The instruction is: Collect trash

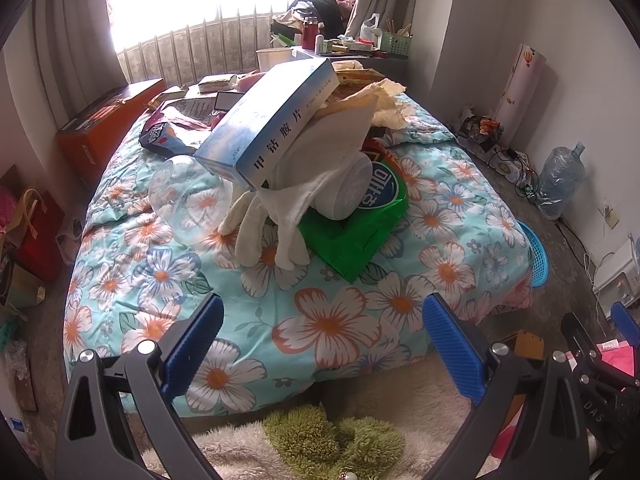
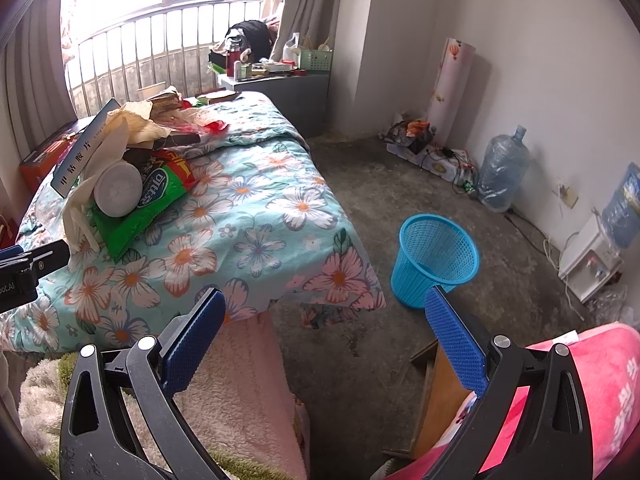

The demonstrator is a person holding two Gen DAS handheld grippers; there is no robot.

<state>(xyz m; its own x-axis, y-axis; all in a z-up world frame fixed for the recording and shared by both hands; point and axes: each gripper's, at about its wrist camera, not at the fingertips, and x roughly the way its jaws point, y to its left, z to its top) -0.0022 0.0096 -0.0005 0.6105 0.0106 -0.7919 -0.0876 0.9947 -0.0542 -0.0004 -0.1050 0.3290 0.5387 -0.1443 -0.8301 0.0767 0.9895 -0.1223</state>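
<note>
Blue basket [image 2: 436, 260], one; tongs [image 1: 323, 350] empty.

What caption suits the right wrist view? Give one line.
Open right tongs face a blue basket on the floor beside a flowered bed piled with trash.

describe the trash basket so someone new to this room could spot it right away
Start at the floral-quilted bed, then look at the bare concrete floor just past its foot corner. The blue mesh basket stands upright there, the only bright blue open-weave thing on the floor.
</note>
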